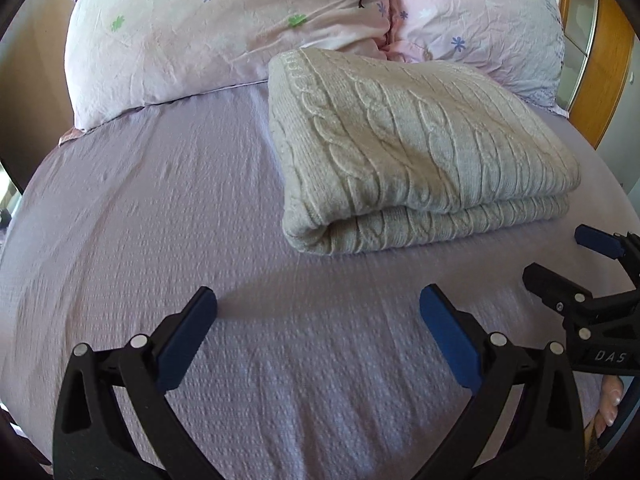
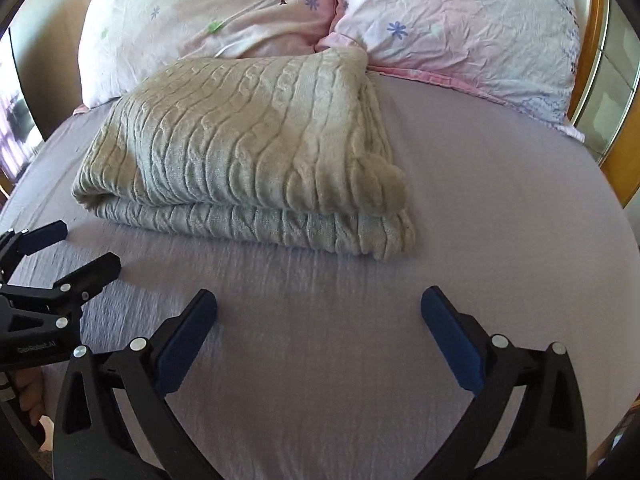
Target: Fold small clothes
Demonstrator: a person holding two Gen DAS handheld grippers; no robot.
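I hold both grippers, left (image 1: 318, 310) and right (image 2: 319, 312), with jaws spread and empty over the sheet (image 1: 160, 220), short of the folded sweater (image 1: 408, 148) by the pillows (image 1: 208, 32); a careless grab could undo its loose top layer; the tools read "DAS" and "GenRobot.AI".

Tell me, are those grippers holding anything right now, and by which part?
Nothing is held. The left gripper and the right gripper are both open over the bedsheet, apart from the folded knit sweater.
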